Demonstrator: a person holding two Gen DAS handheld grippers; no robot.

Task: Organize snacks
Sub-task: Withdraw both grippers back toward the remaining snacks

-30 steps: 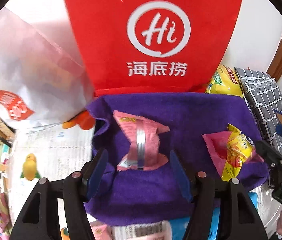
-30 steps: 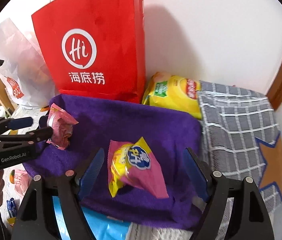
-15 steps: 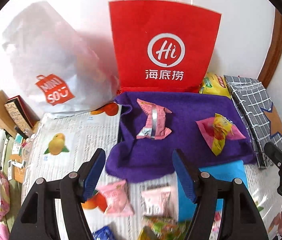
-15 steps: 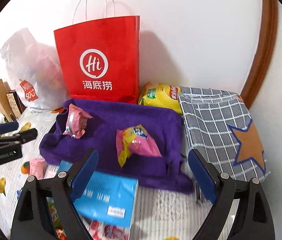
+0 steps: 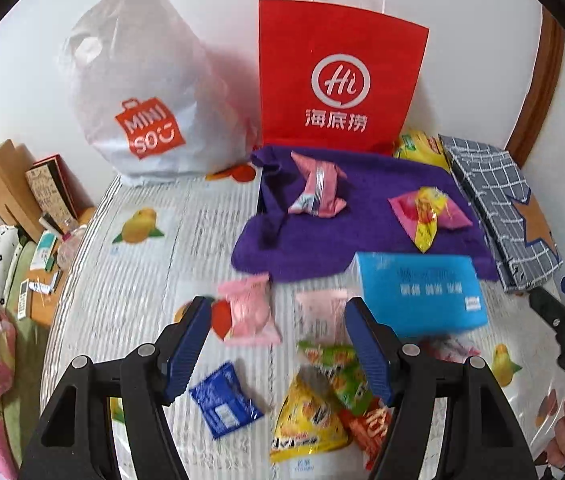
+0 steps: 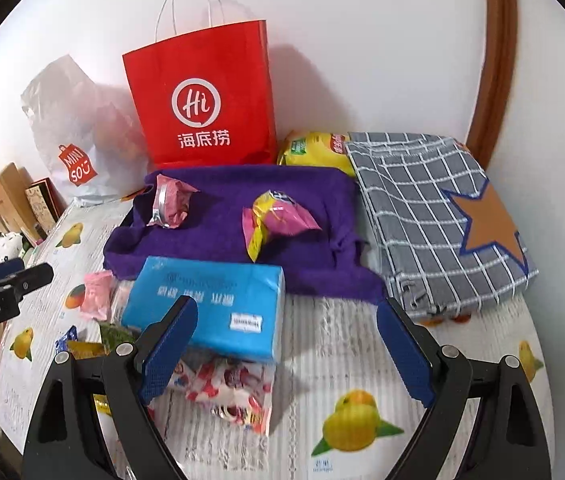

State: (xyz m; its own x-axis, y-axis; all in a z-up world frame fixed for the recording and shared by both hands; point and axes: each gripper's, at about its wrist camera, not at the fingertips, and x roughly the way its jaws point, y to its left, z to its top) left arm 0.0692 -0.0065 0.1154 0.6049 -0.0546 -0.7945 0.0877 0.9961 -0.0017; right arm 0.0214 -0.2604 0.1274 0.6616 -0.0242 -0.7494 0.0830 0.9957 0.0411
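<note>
Two snack packets lie on the purple towel (image 5: pixel 362 240): a pink packet (image 5: pixel 316 189) at its left and a pink-and-yellow packet (image 5: pixel 428 210) at its right, also in the right wrist view as pink packet (image 6: pixel 170 202) and pink-and-yellow packet (image 6: pixel 278 222). My left gripper (image 5: pixel 278 332) is open and empty above loose snacks: a pink packet (image 5: pixel 246 314), a blue sachet (image 5: pixel 224 398), a yellow bag (image 5: pixel 308 420). My right gripper (image 6: pixel 282 340) is open, empty, above a red-and-white packet (image 6: pixel 228 394) and the blue tissue pack (image 6: pixel 210 304).
A red paper bag (image 5: pixel 338 76) and a white plastic bag (image 5: pixel 142 96) stand against the wall behind the towel. A grey checked cloth (image 6: pixel 442 216) and a yellow chip bag (image 6: pixel 314 150) lie at right. The table cover has a fruit print; its left edge drops off to clutter.
Both grippers have pulled back and up from the purple towel, leaving the two packets lying on it. The loose snacks and the tissue pack have come into view in front.
</note>
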